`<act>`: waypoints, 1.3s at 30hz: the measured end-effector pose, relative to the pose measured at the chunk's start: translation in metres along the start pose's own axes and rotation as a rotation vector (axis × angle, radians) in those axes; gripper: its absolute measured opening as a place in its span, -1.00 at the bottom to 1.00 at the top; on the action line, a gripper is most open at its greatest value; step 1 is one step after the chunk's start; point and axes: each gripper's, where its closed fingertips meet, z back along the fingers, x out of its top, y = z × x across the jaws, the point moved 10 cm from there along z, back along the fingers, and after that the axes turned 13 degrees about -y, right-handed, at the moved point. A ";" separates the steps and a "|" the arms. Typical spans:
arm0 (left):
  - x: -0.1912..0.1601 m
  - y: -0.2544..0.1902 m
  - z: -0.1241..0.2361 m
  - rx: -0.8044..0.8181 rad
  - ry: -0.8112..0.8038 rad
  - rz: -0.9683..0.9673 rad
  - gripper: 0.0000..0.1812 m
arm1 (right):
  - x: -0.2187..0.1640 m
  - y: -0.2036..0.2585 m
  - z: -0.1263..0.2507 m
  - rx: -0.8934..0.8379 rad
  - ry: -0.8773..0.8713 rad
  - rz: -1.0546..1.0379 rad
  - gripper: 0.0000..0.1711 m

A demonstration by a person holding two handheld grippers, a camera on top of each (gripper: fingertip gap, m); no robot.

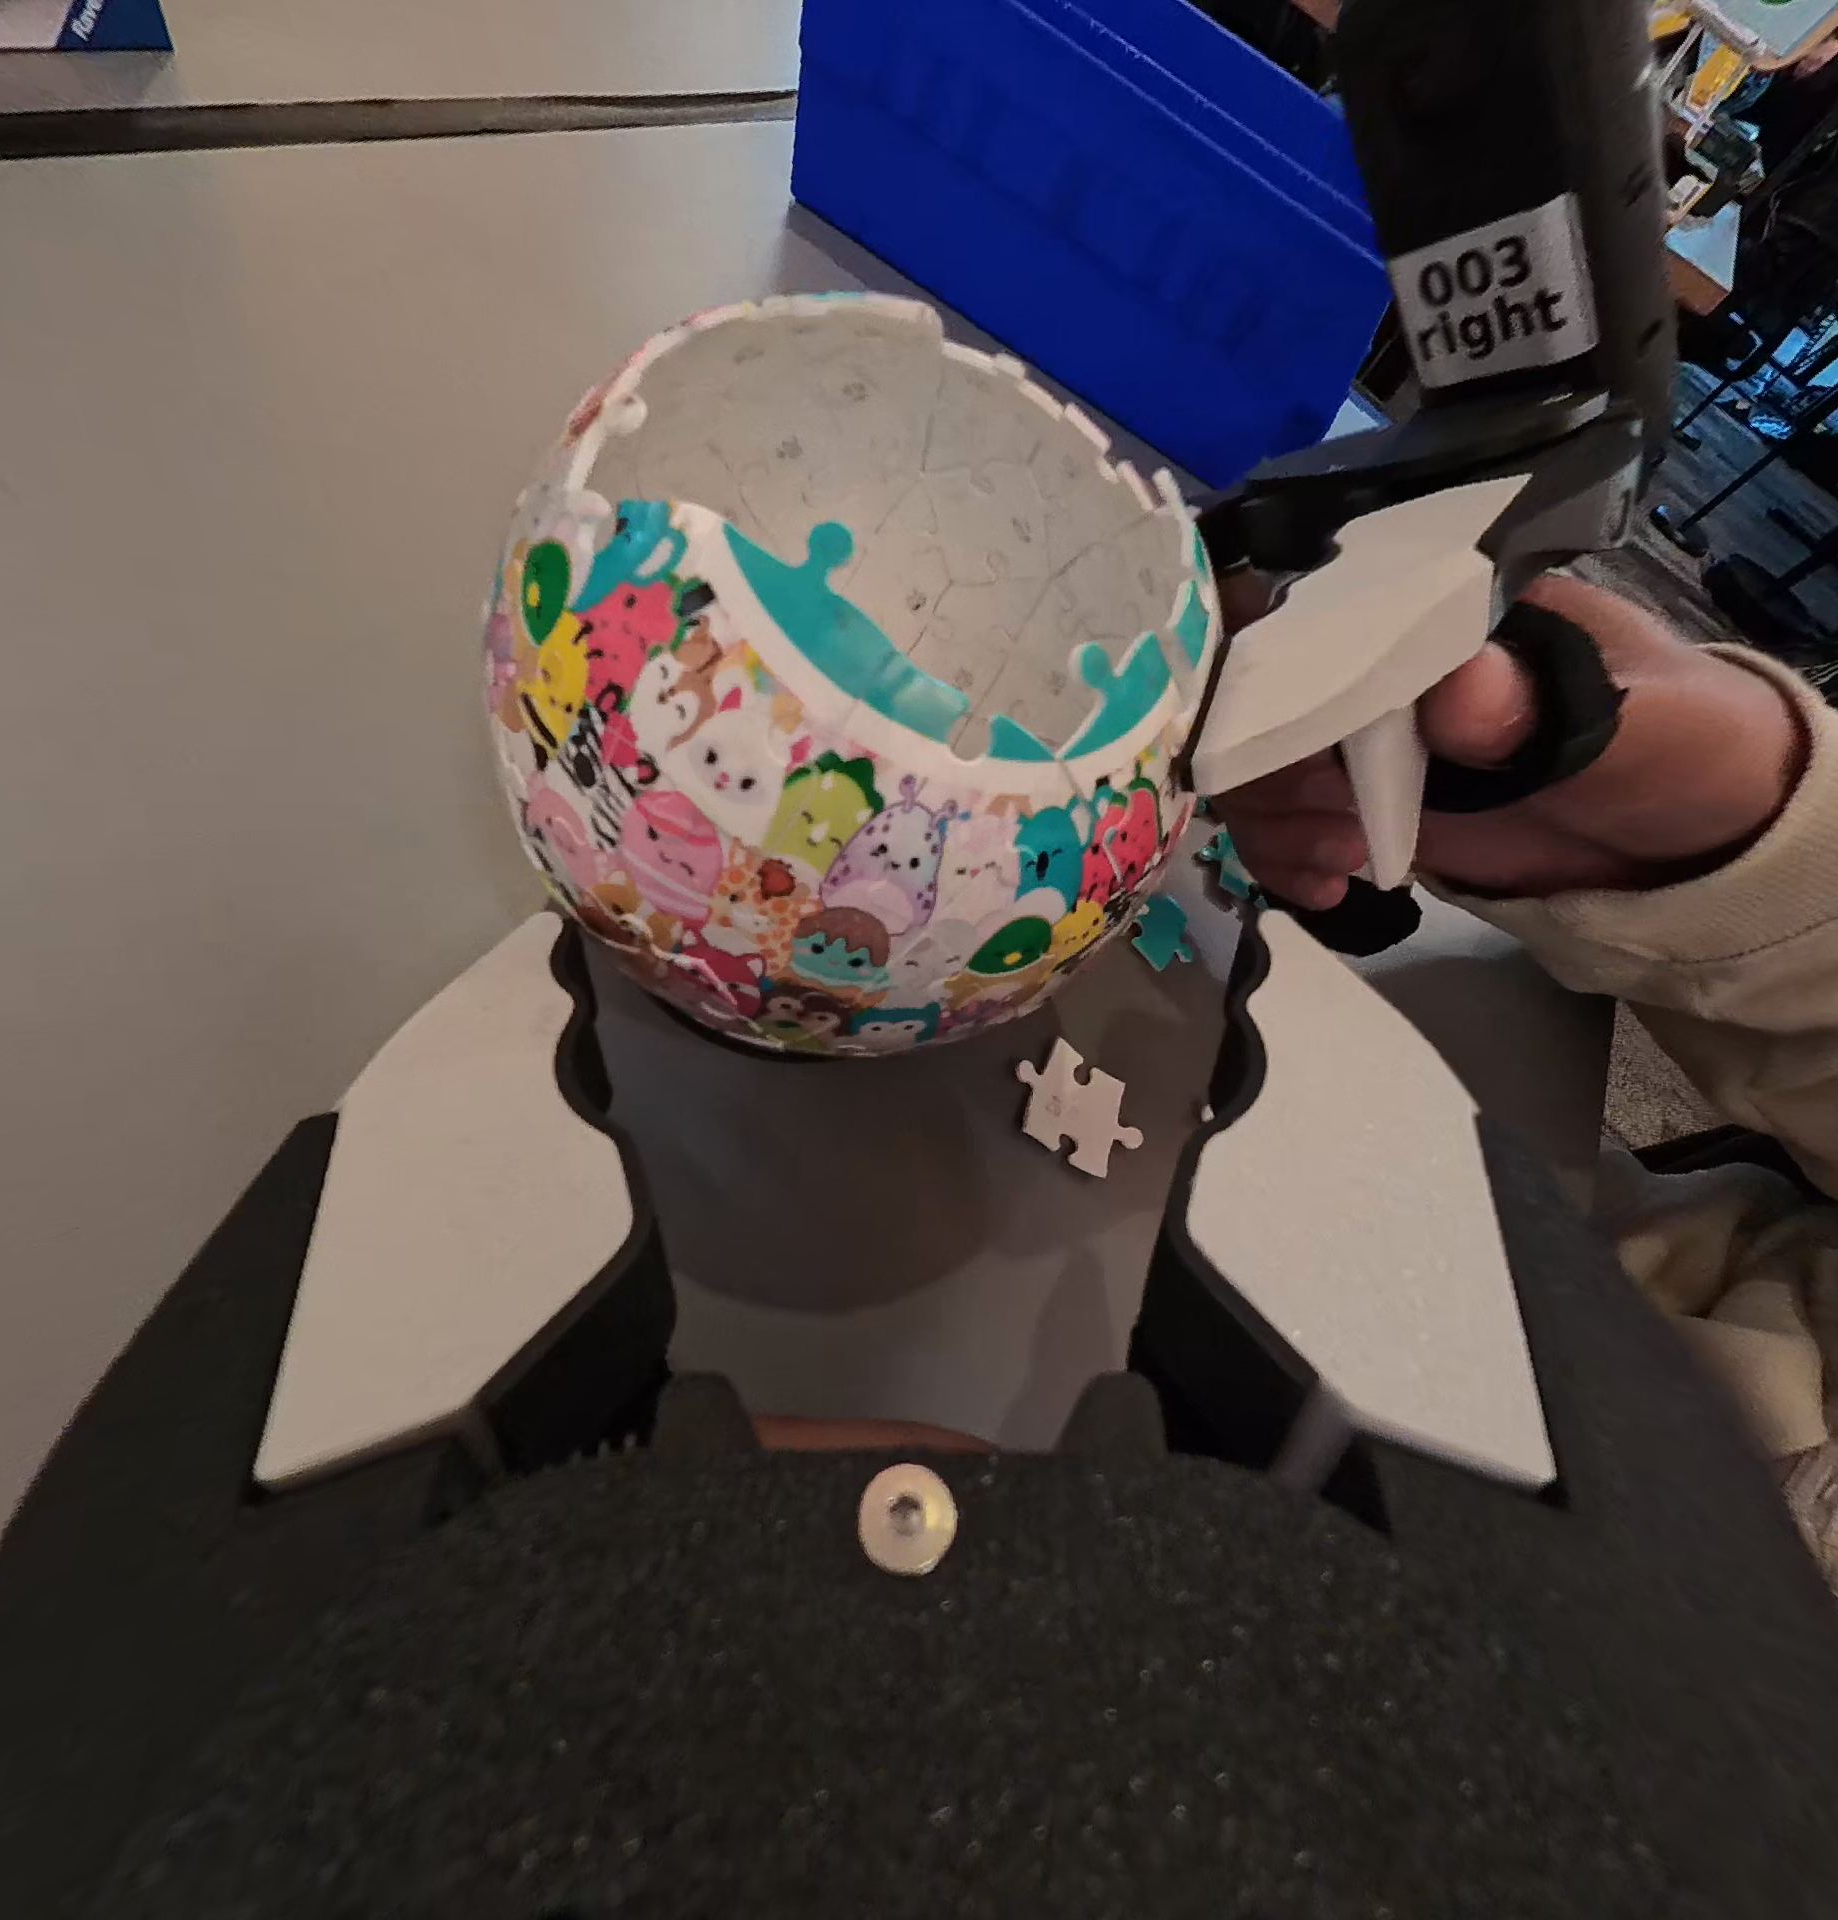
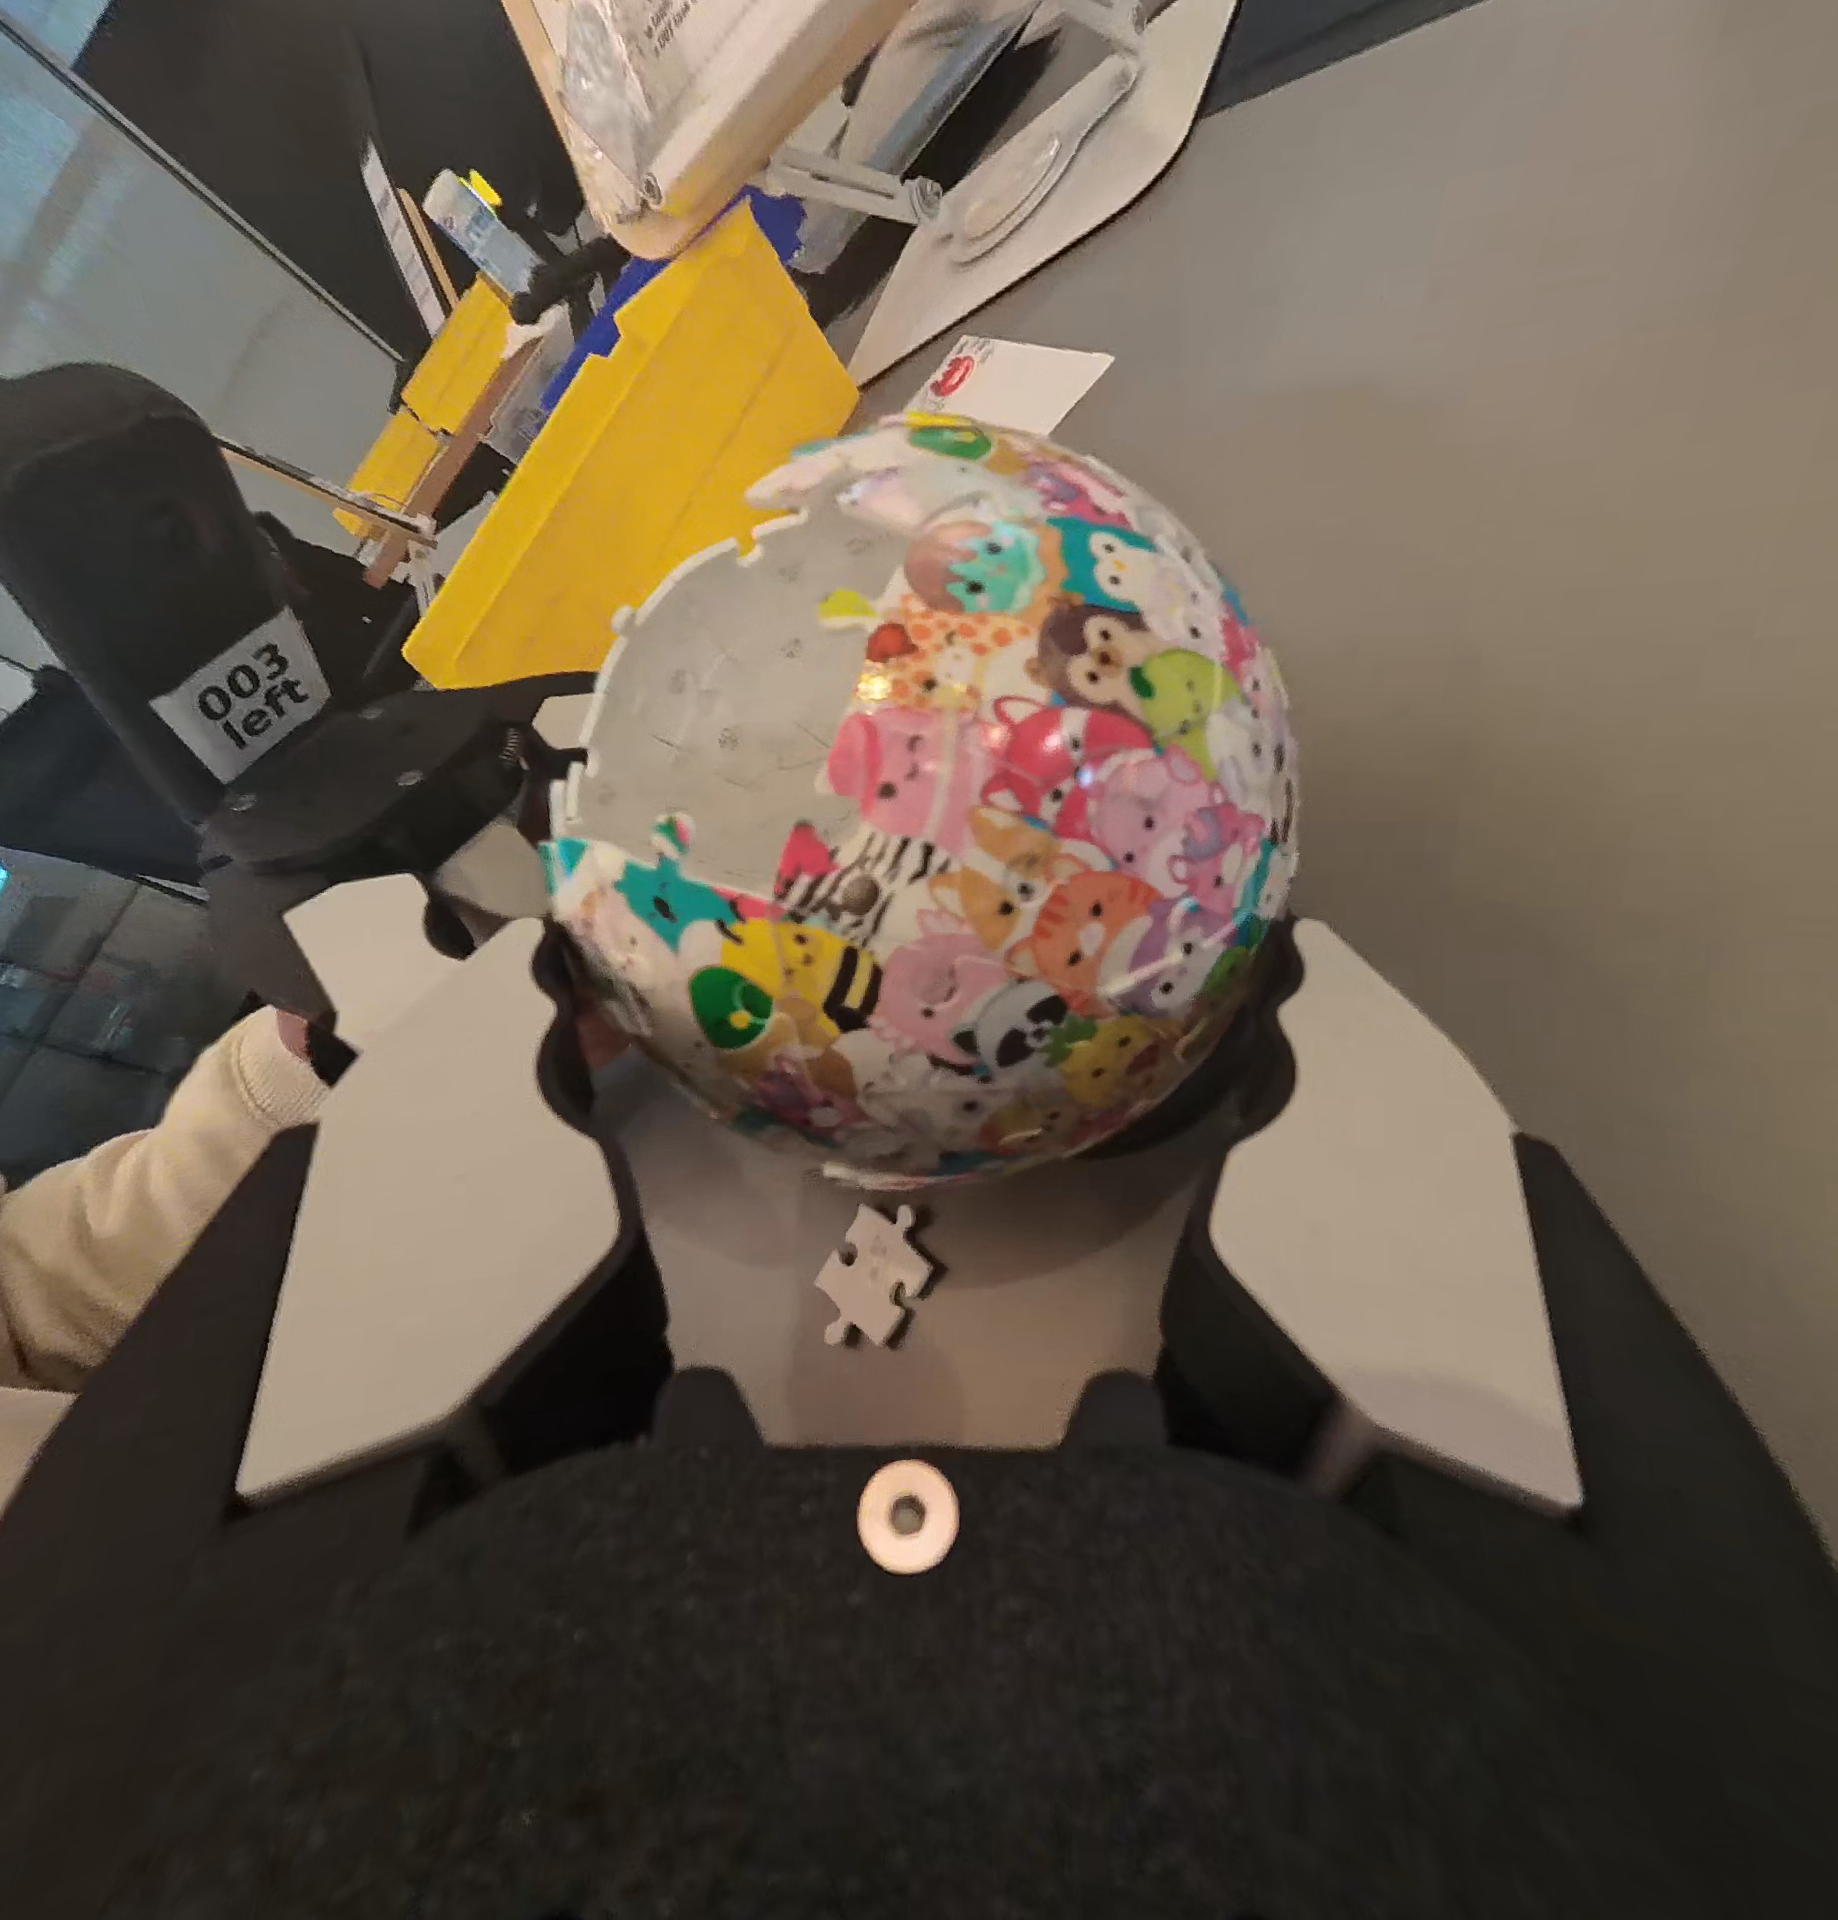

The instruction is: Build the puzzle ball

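Observation:
The puzzle ball (image 1: 790, 810) is a colourful cartoon-print shell with a large jagged opening that shows its grey inside. It sits on the grey table (image 1: 219, 623). My left gripper (image 1: 904, 935) is open, and its fingertips flank the ball's near lower side. My right gripper (image 2: 915, 956) is open around the ball (image 2: 998, 831), with its tips at the ball's sides. One of its white fingers (image 1: 1341, 644) touches the ball's right side. A loose white-backed piece (image 1: 1076, 1107) lies face down on the table by the ball; it also shows in the right wrist view (image 2: 879, 1283).
A blue bin (image 1: 1081, 208) stands behind the ball. A few teal loose pieces (image 1: 1164, 925) lie at the ball's right, under the person's hand (image 1: 1517, 769). A yellow bin (image 2: 634, 468) and a white card (image 2: 1019, 379) lie beyond the ball.

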 end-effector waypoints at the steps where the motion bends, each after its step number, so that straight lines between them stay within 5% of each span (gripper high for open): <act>1: 0.000 0.000 0.000 -0.002 0.002 -0.001 0.25 | 0.001 0.002 -0.001 0.005 0.007 0.017 0.49; 7: 0.000 0.000 0.000 -0.004 -0.002 0.005 0.25 | 0.000 -0.003 0.001 0.010 0.004 -0.045 0.41; 10: 0.000 0.001 0.000 -0.006 -0.004 0.006 0.24 | 0.000 0.000 0.001 0.044 0.005 -0.030 0.56; 12: 0.000 0.001 0.000 -0.008 -0.005 0.012 0.24 | 0.000 -0.005 0.003 0.026 0.004 -0.045 0.40; 27: 0.003 0.008 0.000 -0.021 -0.022 0.050 0.22 | 0.010 -0.011 0.010 0.020 -0.010 -0.009 0.37; 39: 0.003 0.008 0.001 -0.029 -0.025 0.052 0.21 | 0.010 -0.009 0.003 0.076 -0.023 -0.018 0.47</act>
